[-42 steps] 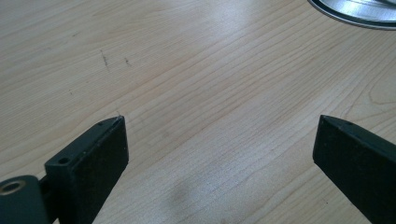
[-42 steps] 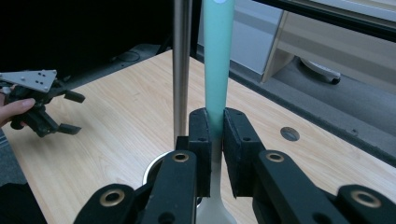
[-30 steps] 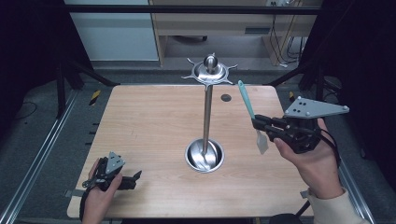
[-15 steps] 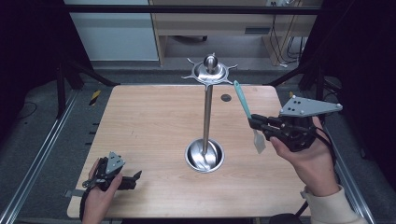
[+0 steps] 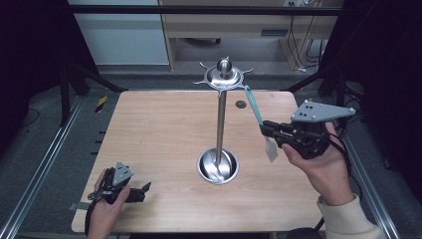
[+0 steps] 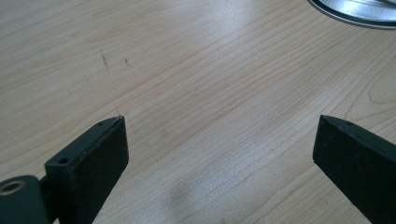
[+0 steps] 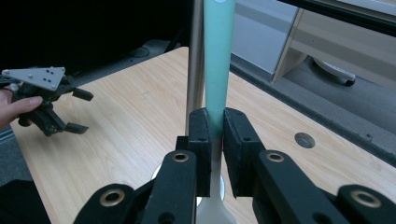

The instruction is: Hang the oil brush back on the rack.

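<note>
A steel utensil stand [image 5: 220, 114] rises from a round dish base [image 5: 218, 167] at the table's middle, with a ring of hooks [image 5: 224, 75] on top. My right gripper [image 5: 266, 129] is shut on a spatula with a teal handle [image 5: 253, 104] and a pale blade [image 5: 270, 149] hanging below the jaws. The handle's top end is close to a hook at the stand's right. In the right gripper view the teal handle [image 7: 218, 60] stands upright between the pads, beside the pole [image 7: 195, 56]. My left gripper [image 5: 137, 191] rests open at the table's near left corner, nothing between its fingers [image 6: 95, 154].
A small dark hole [image 5: 241, 104] marks the wooden table [image 5: 159, 134] behind the stand. The dish base's rim [image 6: 355, 9] shows at the top right of the left gripper view. Metal rails run along both table sides; a cabinet and desk stand beyond the far edge.
My right gripper has carried the spatula left and slightly away from me, bringing the handle's top nearer the stand's hooks. The left gripper has stayed put.
</note>
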{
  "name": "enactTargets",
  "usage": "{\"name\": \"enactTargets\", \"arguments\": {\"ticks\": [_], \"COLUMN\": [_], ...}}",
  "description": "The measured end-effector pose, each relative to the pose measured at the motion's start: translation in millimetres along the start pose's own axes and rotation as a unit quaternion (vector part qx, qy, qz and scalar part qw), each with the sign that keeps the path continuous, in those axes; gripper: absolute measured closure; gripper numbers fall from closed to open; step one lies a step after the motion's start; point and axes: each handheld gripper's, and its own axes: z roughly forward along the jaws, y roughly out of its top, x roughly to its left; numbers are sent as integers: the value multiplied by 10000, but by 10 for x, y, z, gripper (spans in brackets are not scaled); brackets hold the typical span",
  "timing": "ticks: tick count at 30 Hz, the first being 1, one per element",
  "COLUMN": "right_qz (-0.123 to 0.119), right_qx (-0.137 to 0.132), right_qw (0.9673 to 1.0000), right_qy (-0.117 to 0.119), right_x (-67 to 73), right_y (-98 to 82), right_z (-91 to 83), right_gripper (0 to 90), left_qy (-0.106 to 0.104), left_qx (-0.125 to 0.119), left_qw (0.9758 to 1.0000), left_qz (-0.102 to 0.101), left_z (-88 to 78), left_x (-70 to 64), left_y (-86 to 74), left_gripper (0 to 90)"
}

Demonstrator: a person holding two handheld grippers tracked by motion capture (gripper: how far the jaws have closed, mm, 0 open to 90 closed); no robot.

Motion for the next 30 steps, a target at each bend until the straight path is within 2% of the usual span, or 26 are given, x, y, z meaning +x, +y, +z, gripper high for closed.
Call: {"name": "enactTargets", "arguments": {"ticks": [11, 16, 22, 30], "right_qz": [234, 325, 485, 537], "right_qx": [-321, -601, -890, -984], "right_qw": [9992, 9975, 9947, 9936], "right_qy": [-61, -174, -176, -158], "right_x": [56, 94, 126, 133], "right_y": [-71, -141, -210, -247], "right_z": [158, 234, 326, 364], "right_gripper": [820, 820, 820, 820], "left_qy": [-3, -5, 3, 0], "left_qx": [-4, -8, 0, -1], "left_qw": [10000, 10000, 10000, 10000], "left_qz": [-11, -16, -6, -10], "left_z": [-6, -6, -12, -9], "left_x": [7, 9, 12, 14], "left_y": [-1, -2, -1, -2], "left_gripper": [31, 31, 31, 31]}}
